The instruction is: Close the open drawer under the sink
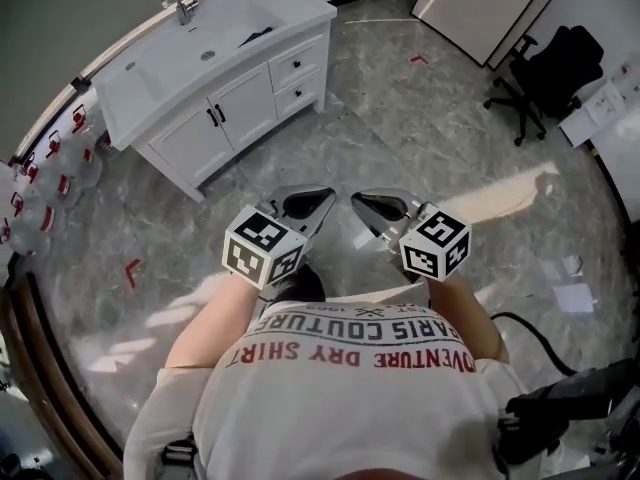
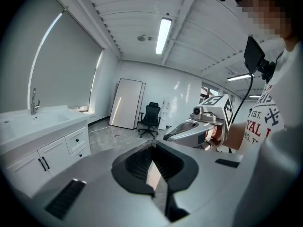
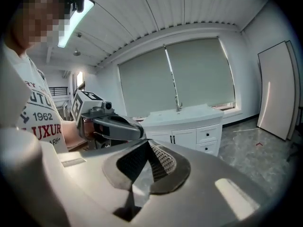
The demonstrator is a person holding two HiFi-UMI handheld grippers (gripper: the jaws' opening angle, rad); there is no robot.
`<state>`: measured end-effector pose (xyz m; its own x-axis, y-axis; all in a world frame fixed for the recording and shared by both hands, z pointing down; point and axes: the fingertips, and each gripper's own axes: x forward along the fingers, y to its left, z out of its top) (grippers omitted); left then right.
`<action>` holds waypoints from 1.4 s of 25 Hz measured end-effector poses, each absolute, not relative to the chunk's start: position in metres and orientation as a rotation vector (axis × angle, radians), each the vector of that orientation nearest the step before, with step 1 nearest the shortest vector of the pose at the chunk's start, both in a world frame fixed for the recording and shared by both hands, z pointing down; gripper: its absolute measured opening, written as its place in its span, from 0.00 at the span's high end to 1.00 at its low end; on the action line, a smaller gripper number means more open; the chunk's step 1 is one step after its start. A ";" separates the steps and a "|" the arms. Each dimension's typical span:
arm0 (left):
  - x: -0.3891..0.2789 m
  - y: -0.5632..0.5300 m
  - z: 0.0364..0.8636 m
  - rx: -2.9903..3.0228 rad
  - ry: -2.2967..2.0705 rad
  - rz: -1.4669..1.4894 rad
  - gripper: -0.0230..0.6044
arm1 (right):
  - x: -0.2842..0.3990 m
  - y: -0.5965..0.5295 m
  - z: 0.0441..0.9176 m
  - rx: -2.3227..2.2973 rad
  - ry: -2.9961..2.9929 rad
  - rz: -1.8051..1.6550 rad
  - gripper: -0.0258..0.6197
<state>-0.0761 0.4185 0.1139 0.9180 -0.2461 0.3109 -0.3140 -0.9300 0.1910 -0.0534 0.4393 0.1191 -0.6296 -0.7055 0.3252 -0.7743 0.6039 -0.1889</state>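
Well ahead and to the left of both grippers, the drawer stack (image 1: 298, 78) sits at the right end of the sink cabinet (image 1: 215, 103); which drawer stands open cannot be told. Both the left gripper (image 1: 322, 198) and the right gripper (image 1: 358, 201) have their jaws together and hold nothing. Likely risk: a narrow tip pushing off-centre may slip off the drawer front or skew the drawer.

Glossy grey stone-look floor (image 1: 400, 118) with bright reflections. A white cabinet (image 1: 245, 108) has a smooth, satin painted finish and matt black handles (image 1: 214, 116). Its white worktop (image 1: 160, 63) is smooth and glossy, and the tap (image 1: 183, 6) is shiny metal. The left hand-held gripper (image 1: 322, 198) and right hand-held gripper (image 1: 362, 202) have smooth matt grey plastic shells. Their pads (image 2: 137, 162) are black and finely ribbed. White cloth shirt (image 1: 350, 388) with printed lettering.
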 end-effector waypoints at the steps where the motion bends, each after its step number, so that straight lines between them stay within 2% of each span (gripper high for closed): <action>1: -0.077 0.432 0.106 2.849 -0.419 0.418 0.96 | -0.056 0.452 0.111 1.224 -2.626 0.463 0.96; 7: -0.088 0.478 0.081 2.887 -0.405 0.410 0.96 | -0.072 0.494 0.084 1.236 -2.638 0.417 0.96; 16: -0.108 0.483 0.083 2.881 -0.435 0.431 0.96 | -0.098 0.500 0.086 1.183 -2.650 0.404 0.96; 35: -0.105 0.500 0.088 2.876 -0.465 0.449 0.96 | -0.081 0.516 0.091 1.213 -2.652 0.408 0.96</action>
<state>-0.1054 0.4999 0.0877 0.9047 -0.2758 0.3246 -0.3345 -0.9319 0.1403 -0.0814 0.5157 0.0911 -0.6446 -0.7075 0.2897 -0.7619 0.6260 -0.1663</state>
